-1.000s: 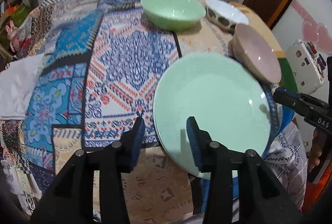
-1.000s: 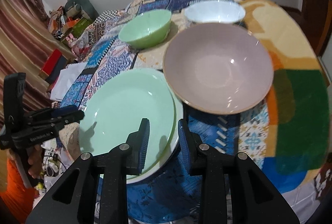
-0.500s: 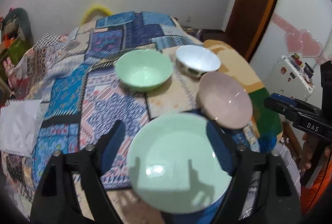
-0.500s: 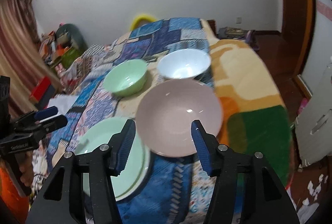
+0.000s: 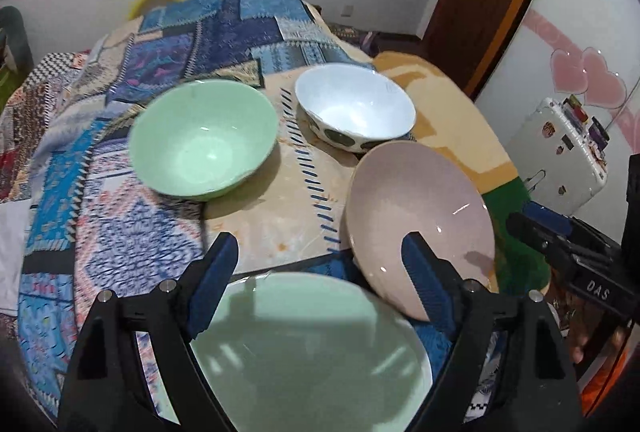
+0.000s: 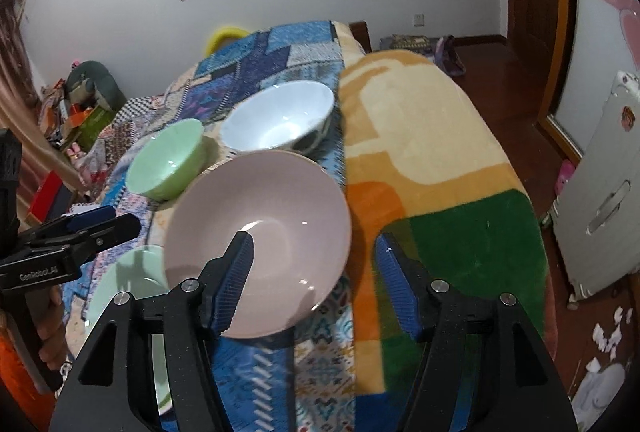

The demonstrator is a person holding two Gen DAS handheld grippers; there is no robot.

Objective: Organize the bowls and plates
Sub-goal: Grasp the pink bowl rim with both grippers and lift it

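Observation:
On a patchwork-covered table, a pale green plate lies nearest, seemingly on a second pale plate. Behind it to the right a pink bowl leans tilted. Farther back stand a green bowl and a white bowl. My left gripper hangs open above the plate's far rim, holding nothing. In the right wrist view my right gripper hovers over the pink bowl. Its jaws are opening and grip nothing. The green plate shows at lower left.
A yellow, orange and green blanket covers the table's right side. A white case stands beyond the right edge and clutter sits on the floor at left. Each gripper shows in the other's view, left gripper and right gripper.
Both grippers were nearly shut at the green plate's rim. They have opened and drawn back from it, so the bowls now fill more of both views.

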